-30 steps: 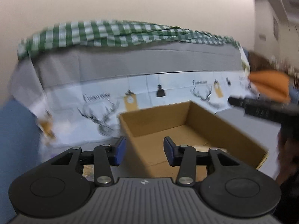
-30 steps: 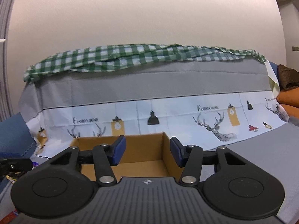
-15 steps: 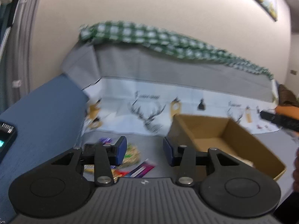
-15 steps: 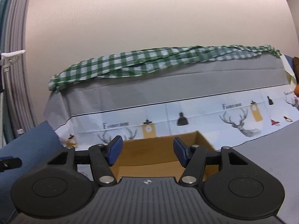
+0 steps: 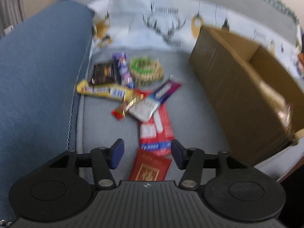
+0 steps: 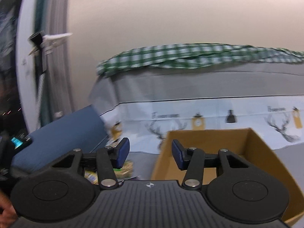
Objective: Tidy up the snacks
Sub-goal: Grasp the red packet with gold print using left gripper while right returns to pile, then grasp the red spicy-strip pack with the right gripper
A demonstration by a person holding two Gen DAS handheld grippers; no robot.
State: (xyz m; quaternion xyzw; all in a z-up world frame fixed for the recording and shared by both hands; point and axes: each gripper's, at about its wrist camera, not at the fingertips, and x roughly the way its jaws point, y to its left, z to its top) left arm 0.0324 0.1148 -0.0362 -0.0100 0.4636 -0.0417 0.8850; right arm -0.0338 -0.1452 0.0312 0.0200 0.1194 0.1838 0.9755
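In the left wrist view a pile of snack packets lies on the grey sofa seat: a yellow bar (image 5: pixel 103 91), a dark packet (image 5: pixel 103 74), a green-and-tan round pack (image 5: pixel 147 70), a silver-and-purple packet (image 5: pixel 153 100), a red packet (image 5: pixel 158 127) and a red-and-gold packet (image 5: pixel 151 168). My left gripper (image 5: pixel 147 153) is open and empty, above the red packets. An open cardboard box (image 5: pixel 243 87) stands to the right. My right gripper (image 6: pixel 150 153) is open and empty, before the box (image 6: pixel 214 142).
A blue armrest (image 5: pixel 38 79) borders the snacks on the left. The sofa back carries a deer-print cover (image 6: pixel 218 114) and a green checked cloth (image 6: pixel 190 57). The sofa's front edge shows at the lower right of the left wrist view.
My left gripper has swung left and tipped down from the box to the snack pile, and its jaws opened wider. My right gripper has turned left; the box now sits to its right.
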